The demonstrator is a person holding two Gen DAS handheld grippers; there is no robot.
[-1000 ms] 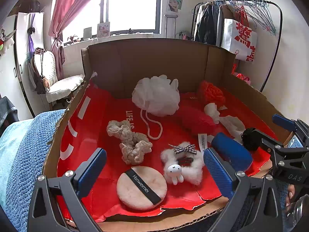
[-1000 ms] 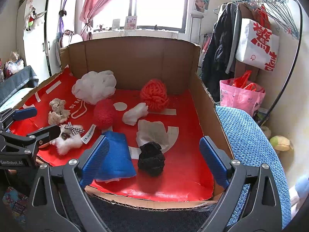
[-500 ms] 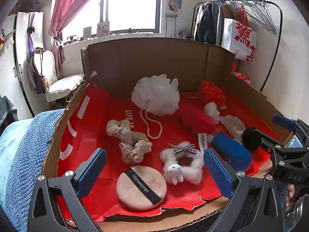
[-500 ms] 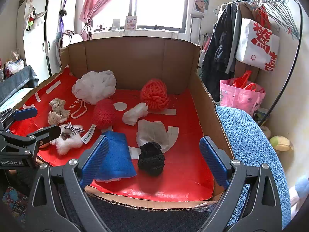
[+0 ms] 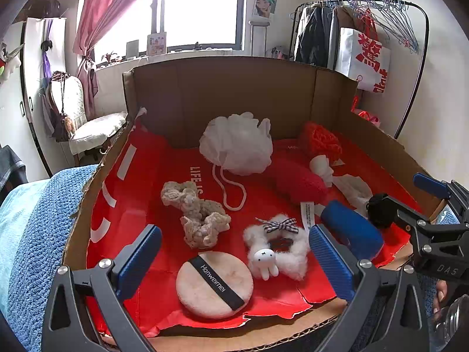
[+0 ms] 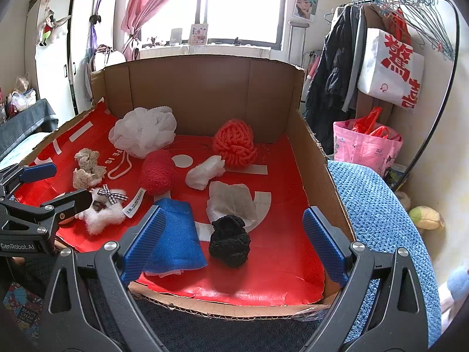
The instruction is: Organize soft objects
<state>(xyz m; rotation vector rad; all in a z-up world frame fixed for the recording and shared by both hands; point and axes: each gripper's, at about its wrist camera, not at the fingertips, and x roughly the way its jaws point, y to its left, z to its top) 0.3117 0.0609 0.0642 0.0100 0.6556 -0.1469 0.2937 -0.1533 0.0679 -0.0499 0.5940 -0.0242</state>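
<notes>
Both grippers, left (image 5: 234, 252) and right (image 6: 233, 234), hover with fingers apart at the cardboard box's (image 6: 205, 88) near edge; crowded soft things risk a double grab.

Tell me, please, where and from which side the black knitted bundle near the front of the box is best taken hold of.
Grip the black knitted bundle across its wider lower lump, coming down from above and the front with the right tool, which is open and nearest. It sits upright as two stacked lumps, clear at the front and right; the blue cloth lies just left and the white mesh cloth behind.
</notes>
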